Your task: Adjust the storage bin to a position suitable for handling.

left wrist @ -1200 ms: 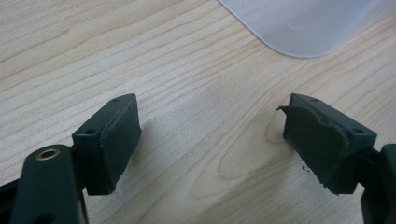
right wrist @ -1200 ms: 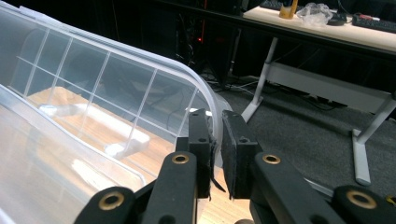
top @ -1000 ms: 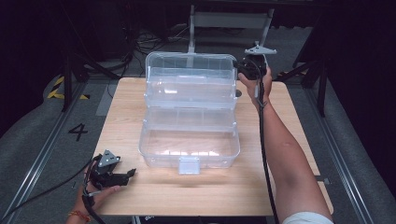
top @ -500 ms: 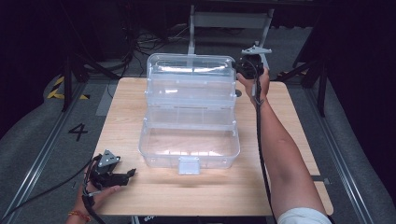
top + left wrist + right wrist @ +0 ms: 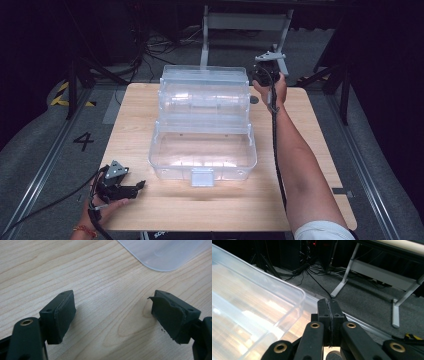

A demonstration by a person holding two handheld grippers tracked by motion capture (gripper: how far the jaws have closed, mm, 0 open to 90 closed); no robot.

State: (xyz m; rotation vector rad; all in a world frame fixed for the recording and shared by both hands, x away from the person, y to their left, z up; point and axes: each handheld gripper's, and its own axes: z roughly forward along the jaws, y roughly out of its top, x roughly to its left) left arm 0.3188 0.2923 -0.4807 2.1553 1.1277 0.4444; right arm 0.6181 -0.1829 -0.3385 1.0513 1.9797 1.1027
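The wooden surface [image 5: 310, 165] carries a clear plastic box [image 5: 202, 152] at its middle, long axis running left to right across the person's front, with its lid [image 5: 204, 95] thrown open and standing up at the far side. The right tool [image 5: 263, 75] sits at the lid's far right corner, just beside its edge, so the lid lies to that tool's left; this hand is by far the nearer to it. In the right gripper view its jaws are pressed flat together with nothing between them, the lid's rounded corner [image 5: 294, 293] just to their left; whether they touch it I cannot tell. The left tool [image 5: 120, 186] rests near the front left corner of the surface, well apart from the lid, its jaws spread wide and empty over bare wood. A latch tab [image 5: 202, 176] hangs at the box's front middle. The lid's hinge line is hard to make out through the clear plastic.
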